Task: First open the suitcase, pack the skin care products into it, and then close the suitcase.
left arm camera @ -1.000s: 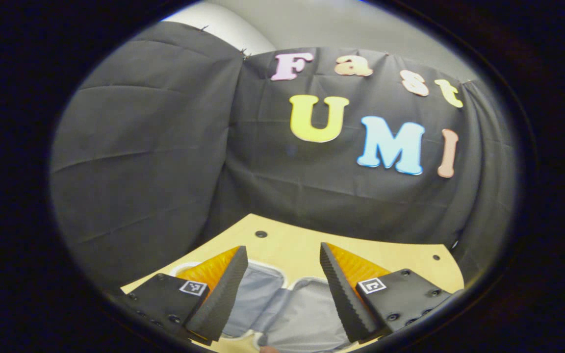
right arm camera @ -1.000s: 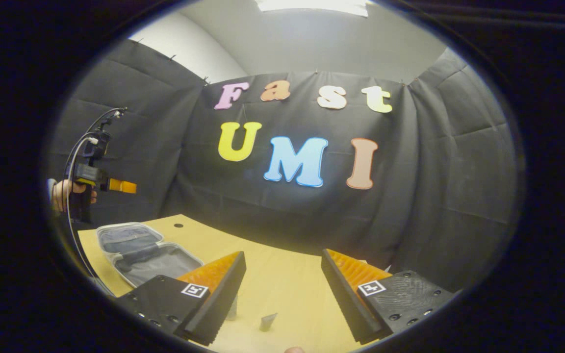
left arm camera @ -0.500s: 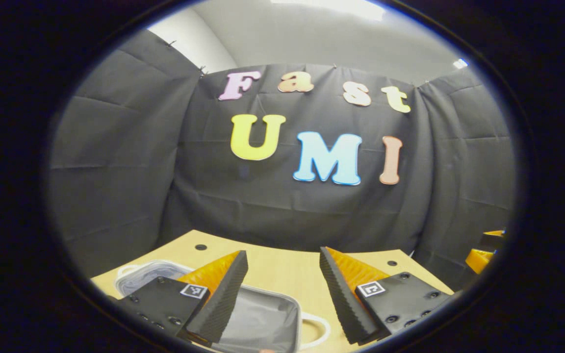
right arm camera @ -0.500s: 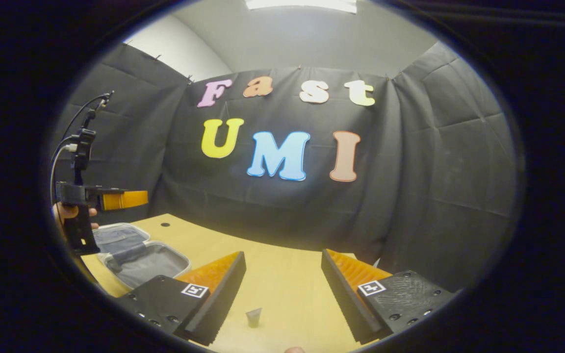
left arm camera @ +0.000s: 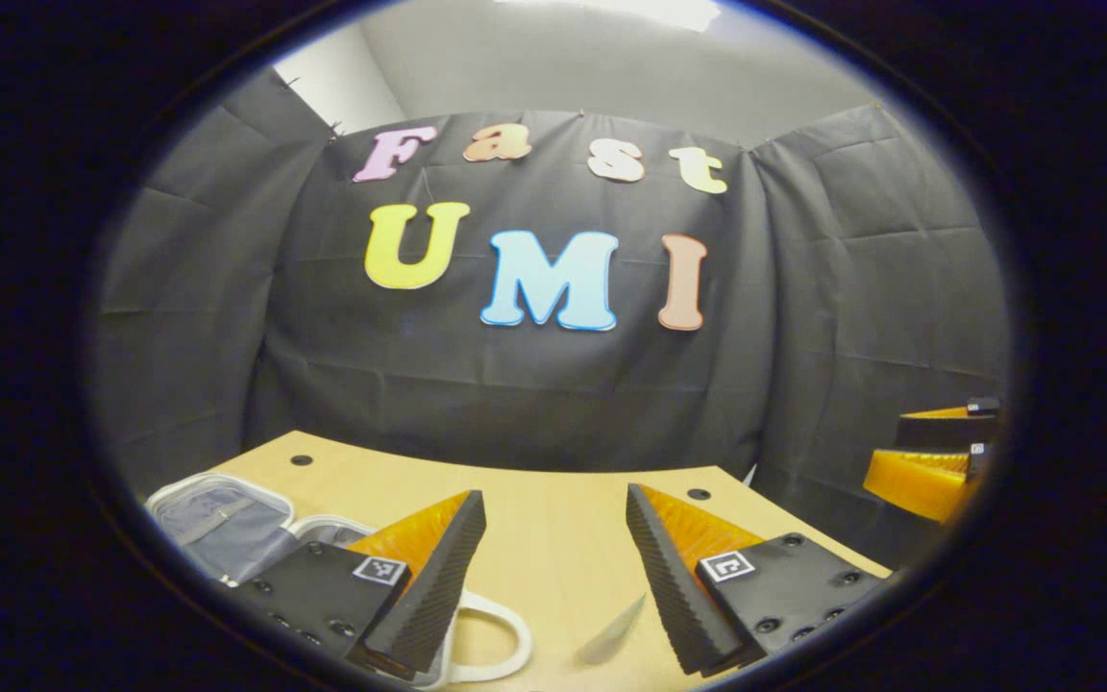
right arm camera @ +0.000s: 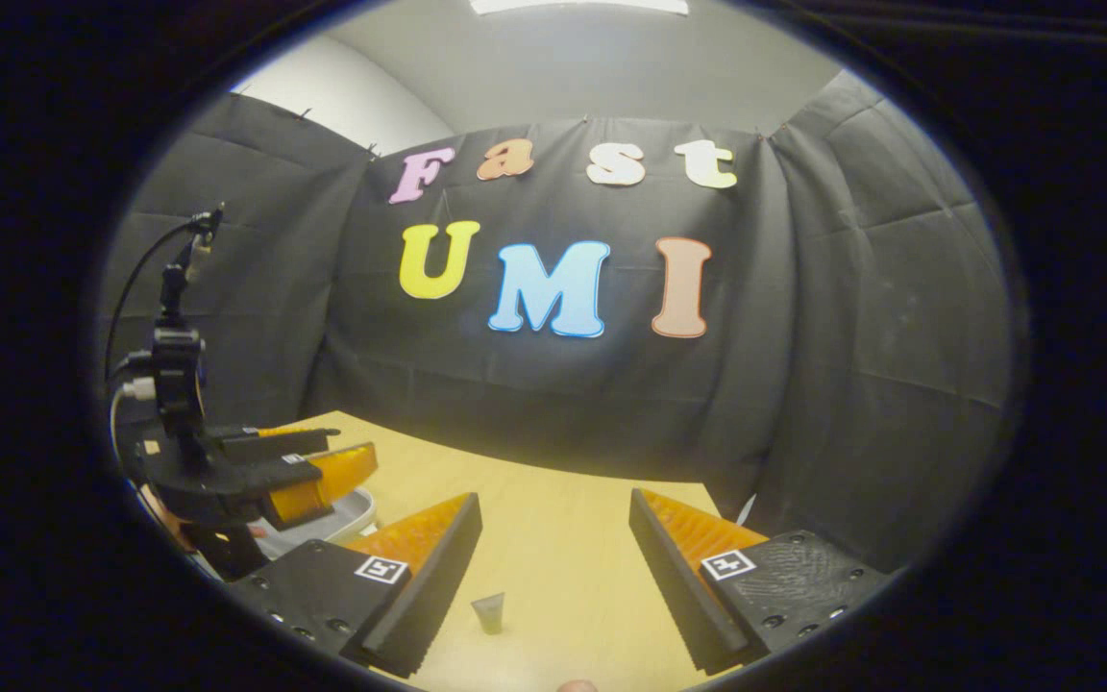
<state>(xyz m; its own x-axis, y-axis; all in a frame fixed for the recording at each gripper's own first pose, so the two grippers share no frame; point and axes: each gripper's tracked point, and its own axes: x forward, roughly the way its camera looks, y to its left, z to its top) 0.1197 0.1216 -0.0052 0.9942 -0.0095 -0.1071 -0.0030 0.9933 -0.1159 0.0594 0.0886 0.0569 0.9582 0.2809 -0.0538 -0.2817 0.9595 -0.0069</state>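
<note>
The open suitcase [left arm camera: 217, 524], a small case with grey lining and a white rim, lies on the table at the lower left of the left gripper view; its white handle [left arm camera: 494, 642] curls beside my left gripper [left arm camera: 553, 577], which is open and holds nothing. A blurred skin care tube [left arm camera: 611, 630] lies between its fingers, low down. In the right gripper view a small grey tube [right arm camera: 488, 612] stands on the table between the fingers of my open right gripper [right arm camera: 553, 586]. The left gripper [right arm camera: 299, 471] hovers at the left over the suitcase rim [right arm camera: 352, 514].
The light wooden table [left arm camera: 553, 490] has small dark holes near its far edge. The black cloth wall closes the back and sides. The right gripper [left arm camera: 928, 461] shows at the far right of the left gripper view, above the table's right end.
The left gripper has swung to the right, so the suitcase slid to the left of its view and a tube came in. In the right gripper view it has come closer.
</note>
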